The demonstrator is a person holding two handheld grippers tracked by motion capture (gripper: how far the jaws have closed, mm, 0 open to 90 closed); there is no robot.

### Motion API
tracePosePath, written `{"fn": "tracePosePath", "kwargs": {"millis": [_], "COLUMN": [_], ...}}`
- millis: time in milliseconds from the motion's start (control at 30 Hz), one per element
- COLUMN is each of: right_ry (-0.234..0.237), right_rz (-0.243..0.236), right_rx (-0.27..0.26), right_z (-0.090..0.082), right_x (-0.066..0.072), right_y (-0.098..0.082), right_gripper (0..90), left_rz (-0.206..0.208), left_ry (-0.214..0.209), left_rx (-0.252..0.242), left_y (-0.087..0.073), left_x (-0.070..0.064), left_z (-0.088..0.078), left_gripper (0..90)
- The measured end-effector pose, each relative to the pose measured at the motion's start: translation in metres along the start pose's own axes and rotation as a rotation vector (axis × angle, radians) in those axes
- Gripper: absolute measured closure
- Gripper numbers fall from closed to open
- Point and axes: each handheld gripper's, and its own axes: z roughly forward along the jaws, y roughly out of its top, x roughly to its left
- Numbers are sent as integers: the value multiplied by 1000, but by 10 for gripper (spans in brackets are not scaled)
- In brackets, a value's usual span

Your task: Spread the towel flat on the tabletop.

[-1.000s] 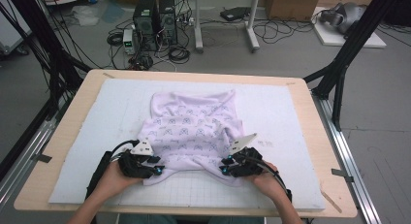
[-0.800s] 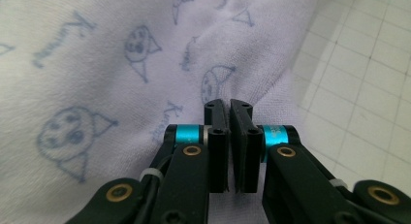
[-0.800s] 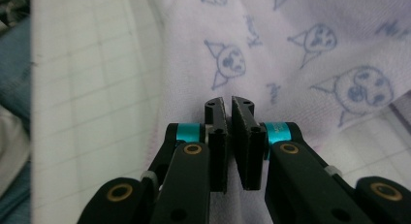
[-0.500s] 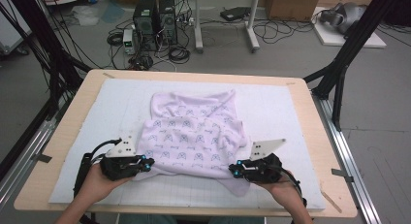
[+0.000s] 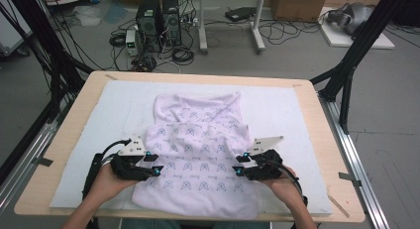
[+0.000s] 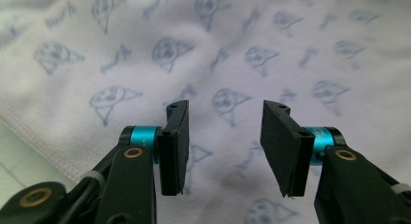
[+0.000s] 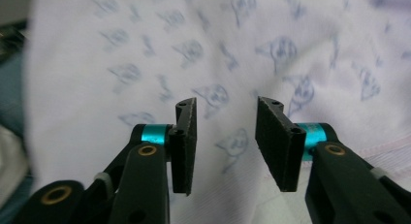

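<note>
A pale pink cloth (image 5: pixel 198 140) printed with small blue figures lies spread on the white mat (image 5: pixel 297 115), its near hem reaching the mat's front edge. My left gripper (image 5: pixel 157 168) sits at the cloth's left side and points inward. In the left gripper view the left gripper (image 6: pixel 225 112) is open, its jaws having just been opening, with only the flat cloth (image 6: pixel 145 40) beneath them. My right gripper (image 5: pixel 238 165) sits at the cloth's right side. In the right gripper view the right gripper (image 7: pixel 225 107) is likewise open after just opening, over the cloth (image 7: pixel 121 49), gripping nothing.
The mat covers most of the wooden table (image 5: pixel 69 154). Black frame legs (image 5: pixel 346 75) stand at the table's far corners. Computer towers (image 5: pixel 158 16) and cables lie on the floor beyond the far edge.
Both grippers have pulled the cloth's near corners outward and toward the front edge, then opened and let go. The cloth now lies flatter and longer.
</note>
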Motion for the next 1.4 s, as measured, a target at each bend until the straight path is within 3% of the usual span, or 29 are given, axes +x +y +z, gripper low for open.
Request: {"fn": "tracePosePath", "kwargs": {"millis": [100,133,167,267,333,400,567,700,800,867,933,1033,1100,1133,1167,1233,1267,1333,1400], "right_ry": [-25,-28,-26,2,-7,0,31,42,78,87,74,35,41,37,38,37,45,71,71], "right_rz": [-10,-13,-20,4,-15,-19,-14,-29,-44,-53,-41,-41,-27,-21,-19,-8,-1,21,-4], "right_rx": [61,89,109,85,86,85,30,9,6,-17,-47,-17,19,37,60,79,48,41,49], "right_z": [18,24,28,30,30,28,13,1,-7,-14,-20,-15,-4,2,9,18,18,17,16], "right_x": [-3,-3,-3,-2,1,4,14,28,40,44,41,32,26,24,21,22,22,22,26], "right_y": [-1,-2,-3,-6,-5,-5,-6,-12,-15,-15,-13,-9,-10,-12,-15,-20,-23,-25,-25], "right_gripper": [598,631,662,830,854,861,862,862,857,787,706,606,585,585,599,666,751,842,864], "left_rz": [-10,-2,23,50,56,60,43,36,41,51,44,25,7,9,21,16,23,14,22], "left_ry": [13,14,25,26,35,32,22,-7,-40,-42,-16,8,3,-3,-9,-41,-33,-28,-40], "left_rx": [55,75,59,56,61,60,-10,-30,-58,-65,-48,-29,5,27,42,23,24,23,20], "left_y": [-5,-6,-7,-6,-6,-7,-12,-22,-26,-26,-23,-21,-21,-22,-24,-26,-27,-28,-28], "left_x": [6,7,5,1,-3,-5,-12,-22,-32,-34,-30,-21,-16,-15,-15,-17,-18,-21,-23], "left_z": [15,19,19,20,19,14,-7,-18,-27,-31,-29,-19,-9,-3,0,0,0,-3,-6], "left_gripper": [541,565,587,836,869,874,877,877,876,836,633,503,490,517,611,747,795,817,824]}}
